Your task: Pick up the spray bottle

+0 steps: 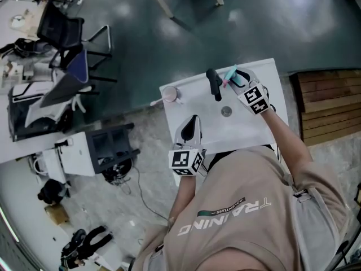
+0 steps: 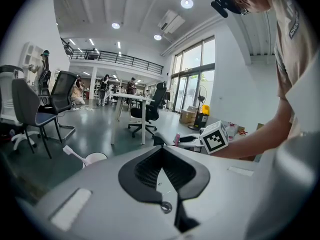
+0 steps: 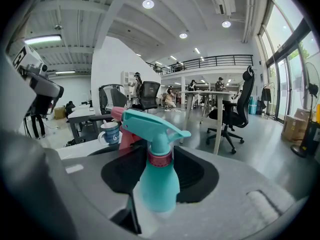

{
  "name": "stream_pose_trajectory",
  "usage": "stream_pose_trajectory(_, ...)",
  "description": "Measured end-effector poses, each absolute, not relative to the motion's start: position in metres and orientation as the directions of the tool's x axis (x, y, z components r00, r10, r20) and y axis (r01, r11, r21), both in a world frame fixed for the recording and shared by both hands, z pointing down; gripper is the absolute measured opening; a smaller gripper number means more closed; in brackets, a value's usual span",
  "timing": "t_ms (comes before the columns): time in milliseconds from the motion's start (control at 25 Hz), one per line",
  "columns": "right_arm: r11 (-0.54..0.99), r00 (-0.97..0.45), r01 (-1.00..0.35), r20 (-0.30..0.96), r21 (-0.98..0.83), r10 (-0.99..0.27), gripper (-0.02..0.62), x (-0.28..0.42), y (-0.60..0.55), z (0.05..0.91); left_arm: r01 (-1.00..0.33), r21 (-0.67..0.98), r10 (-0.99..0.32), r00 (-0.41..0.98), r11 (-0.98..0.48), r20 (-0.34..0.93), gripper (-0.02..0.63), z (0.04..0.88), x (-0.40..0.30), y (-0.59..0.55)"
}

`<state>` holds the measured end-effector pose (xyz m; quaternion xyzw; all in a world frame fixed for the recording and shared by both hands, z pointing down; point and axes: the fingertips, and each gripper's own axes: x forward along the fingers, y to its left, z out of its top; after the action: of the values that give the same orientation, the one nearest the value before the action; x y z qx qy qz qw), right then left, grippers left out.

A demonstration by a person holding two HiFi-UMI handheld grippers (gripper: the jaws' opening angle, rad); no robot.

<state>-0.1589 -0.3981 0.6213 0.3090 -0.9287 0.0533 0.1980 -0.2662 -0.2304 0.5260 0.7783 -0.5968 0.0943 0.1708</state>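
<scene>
- The right gripper (image 1: 228, 82) is seen with its jaws spread wide, about as far apart as they go
- The spray bottle (image 3: 159, 184) is found between those jaws, in the middle of the gap in the right gripper view; a strip of dark pad is left showing on each side of it, so it is not gripped
- The bottle's teal body is framed low in the centre of that view, with the pink collar and the teal spray head rising above the jaws
- In the head view the bottle is placed right of centre in the upper part of the frame, near the far edge of the white table (image 1: 248, 123)
- The bottle is stood upright, so its long axis runs vertically from base to collar
- The spray head is laid across the right gripper view: its pink-tipped nozzle is turned toward the left of the frame, where a mug (image 3: 109, 132) is seen further back, and its tapered rear is turned toward the right
- The left gripper (image 1: 193, 120) is held lower in the head view, left of centre, over the near part of the table and well apart from the bottle
- Its jaws are drawn together at the tips into a narrow V, and nothing is held between them
</scene>
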Motion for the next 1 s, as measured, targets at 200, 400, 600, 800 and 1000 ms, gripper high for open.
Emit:
stream_pose_trajectory(200, 0.789, -0.718, -0.612, 0.375, 0.06, -0.586, 0.15, -0.162, -0.397, 0.618, -0.959, 0.163, -0.897, 0.275, -0.231, 0.345, 0.014, 0.527, -0.271, -0.226)
stream_pose_trajectory(400, 0.78, -0.705, -0.621, 0.38, 0.076, -0.598, 0.133, -0.159, -0.395, 0.614, -0.96, 0.168, -0.903, 0.268, -0.223, 0.335, 0.014, 0.527, -0.28, -0.22)
stream_pose_trajectory(600, 0.784, -0.709, -0.614, 0.373, 0.092, -0.599, 0.132, -0.155, -0.388, 0.602, -0.958, 0.171, -0.912, 0.274, -0.23, 0.304, 0.014, 0.524, -0.286, -0.221)
stream_pose_trajectory(800, 0.766, -0.701, -0.638, 0.354, 0.075, -0.619, 0.132, -0.143, -0.375, 0.579, -0.954, 0.181, -0.918, 0.283, -0.239, 0.278, 0.014, 0.521, -0.293, -0.226)
stream_pose_trajectory(1000, 0.745, -0.691, -0.663, 0.324, 0.072, -0.646, 0.132, -0.127, -0.368, 0.549, -0.944, 0.184, -0.914, 0.316, -0.275, 0.253, 0.014, 0.518, -0.288, -0.235)
